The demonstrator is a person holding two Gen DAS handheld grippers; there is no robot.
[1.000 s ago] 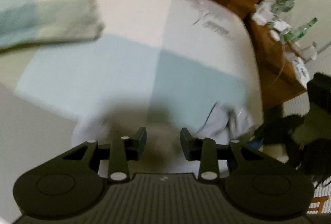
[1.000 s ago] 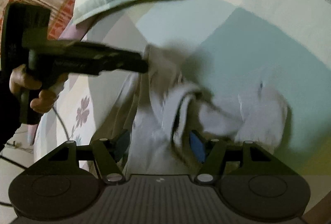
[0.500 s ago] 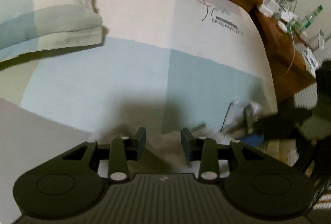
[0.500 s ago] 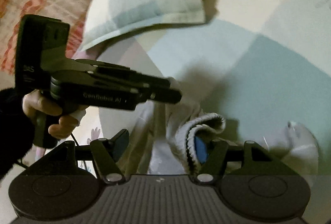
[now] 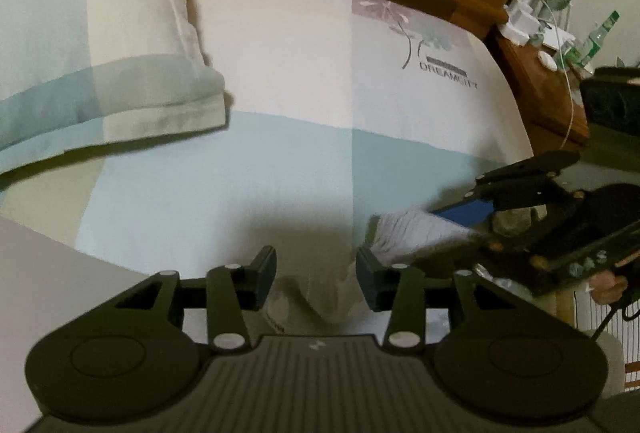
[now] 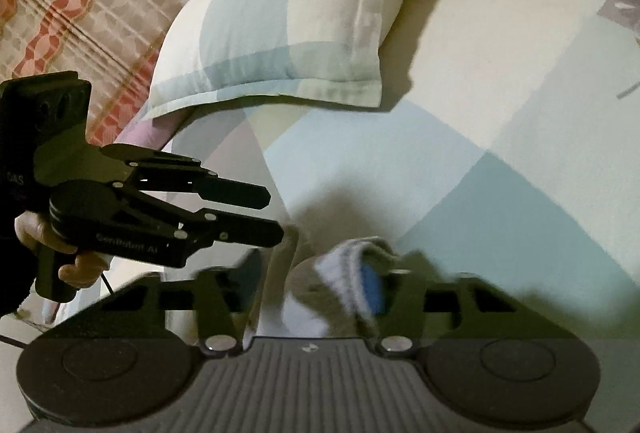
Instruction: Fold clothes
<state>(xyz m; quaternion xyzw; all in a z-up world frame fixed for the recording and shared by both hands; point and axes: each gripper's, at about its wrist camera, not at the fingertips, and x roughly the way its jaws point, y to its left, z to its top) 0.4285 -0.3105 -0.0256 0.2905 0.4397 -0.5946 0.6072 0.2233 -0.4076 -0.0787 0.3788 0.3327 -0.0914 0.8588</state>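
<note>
The garment (image 6: 320,285), pale and bunched, sits low in the middle of the right wrist view on the bed (image 6: 460,173), its ribbed hem curled up against the blue pad of the right gripper (image 6: 316,297). That gripper's jaws have just been closing, and the cloth is between them; in the left wrist view the hem (image 5: 416,233) at right of centre looks pinched between its fingers, so it reads as clamped on the garment. The left gripper (image 5: 316,279) has just been opening, jaws apart, nothing pressed between them; pale cloth lies under it at the bottom of its view. In the right wrist view it hangs at middle left, its tips near the fabric's edge, a hand (image 6: 52,245) on its grip.

The risk here is a one-sided hold: if the right gripper has only the hem's edge, a pull could slip it free or drag the heap into a twist. A pillow (image 5: 100,61) lies upper left, well apart from the cloth.
</note>
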